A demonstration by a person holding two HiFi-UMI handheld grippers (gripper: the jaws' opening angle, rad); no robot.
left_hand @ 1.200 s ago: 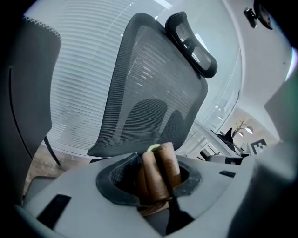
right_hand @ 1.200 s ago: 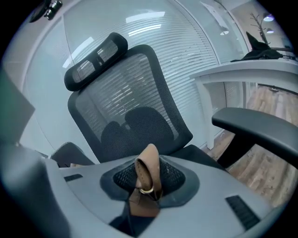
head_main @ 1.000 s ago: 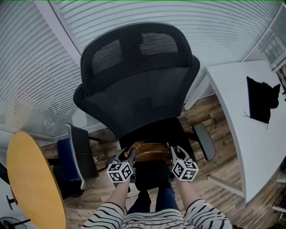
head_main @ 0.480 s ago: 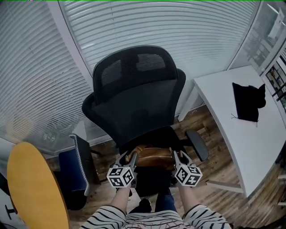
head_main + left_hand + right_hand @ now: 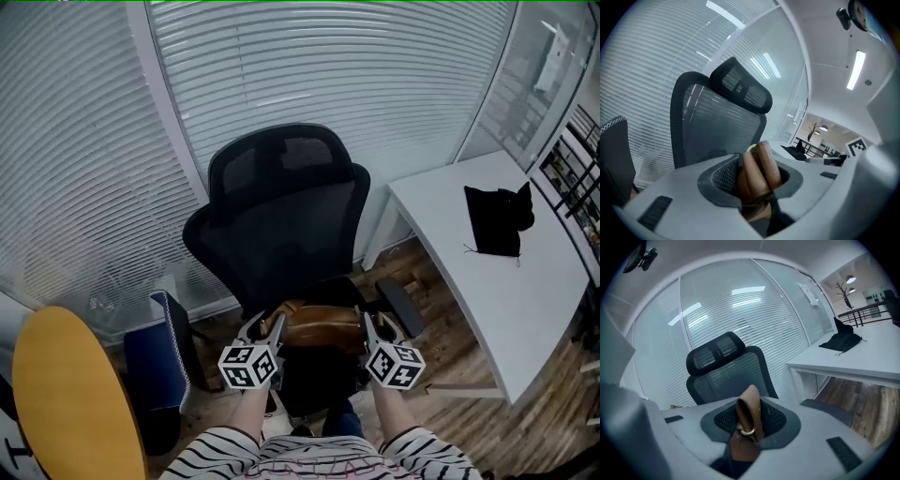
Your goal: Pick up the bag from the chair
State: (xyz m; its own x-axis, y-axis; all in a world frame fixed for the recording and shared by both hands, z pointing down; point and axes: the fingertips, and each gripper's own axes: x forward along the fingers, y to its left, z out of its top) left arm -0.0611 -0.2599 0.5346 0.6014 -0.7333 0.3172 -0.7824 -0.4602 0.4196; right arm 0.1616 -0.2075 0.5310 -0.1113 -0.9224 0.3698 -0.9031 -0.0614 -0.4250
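No legible txt or labels anywhere

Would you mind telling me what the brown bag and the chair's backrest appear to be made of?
The bag looks like smooth tan leather, possibly imitation: soft sheen, supple folded strap with a small metal-looking ring. The backrest seems black woven mesh in a matte plastic frame: the blinds show faintly through it.

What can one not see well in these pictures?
Head view: bag bottom hidden by its own top; contact with the chair unclear.
Both gripper views: bag body hidden below each gripper; only straps show in left tongs and right tongs.
Black item on the table: too small to identify.
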